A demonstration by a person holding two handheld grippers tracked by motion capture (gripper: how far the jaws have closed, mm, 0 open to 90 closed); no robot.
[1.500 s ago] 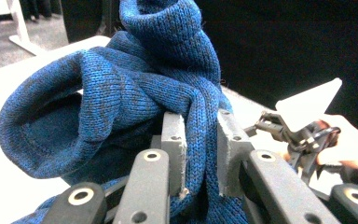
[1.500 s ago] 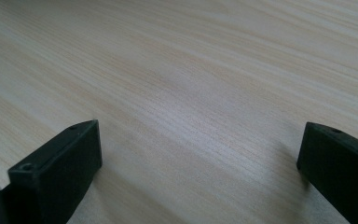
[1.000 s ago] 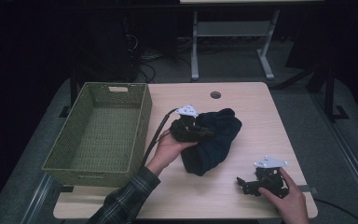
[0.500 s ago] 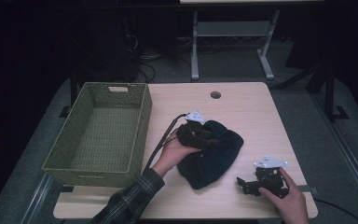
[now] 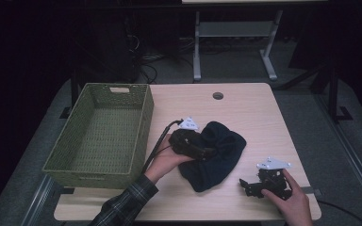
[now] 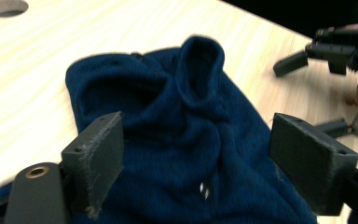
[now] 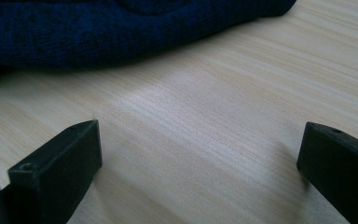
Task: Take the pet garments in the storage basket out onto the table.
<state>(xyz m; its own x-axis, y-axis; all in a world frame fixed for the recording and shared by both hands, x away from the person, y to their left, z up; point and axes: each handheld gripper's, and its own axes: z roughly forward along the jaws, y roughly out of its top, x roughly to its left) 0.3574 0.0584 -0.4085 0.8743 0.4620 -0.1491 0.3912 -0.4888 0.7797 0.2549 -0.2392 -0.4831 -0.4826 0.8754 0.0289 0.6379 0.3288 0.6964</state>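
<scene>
Navy knitted cloth (image 5: 214, 153) lies crumpled at the middle of the high view, on the pale wood worktop (image 5: 245, 113), slightly right of the green woven basket (image 5: 101, 132) that fills the left of the frame. Over its left edge sits the left gripper (image 5: 207, 151), held by a hand in a plaid sleeve (image 5: 127, 205). In the left gripper view its two black fingers (image 6: 95, 161) stand wide apart over the fabric, one low at the left of the frame and the other low at the right, with the rumpled folds spread between them; whether the pads press the knit cannot be told. Low at the right of the high view, the right gripper (image 5: 247, 186) rests near the worktop's front edge, just beside the cloth's lower corner but apart from it. In the right gripper view its fingers (image 7: 60, 163) are also spread wide over bare wood, holding nothing, the cloth's hem across the top of the frame.
</scene>
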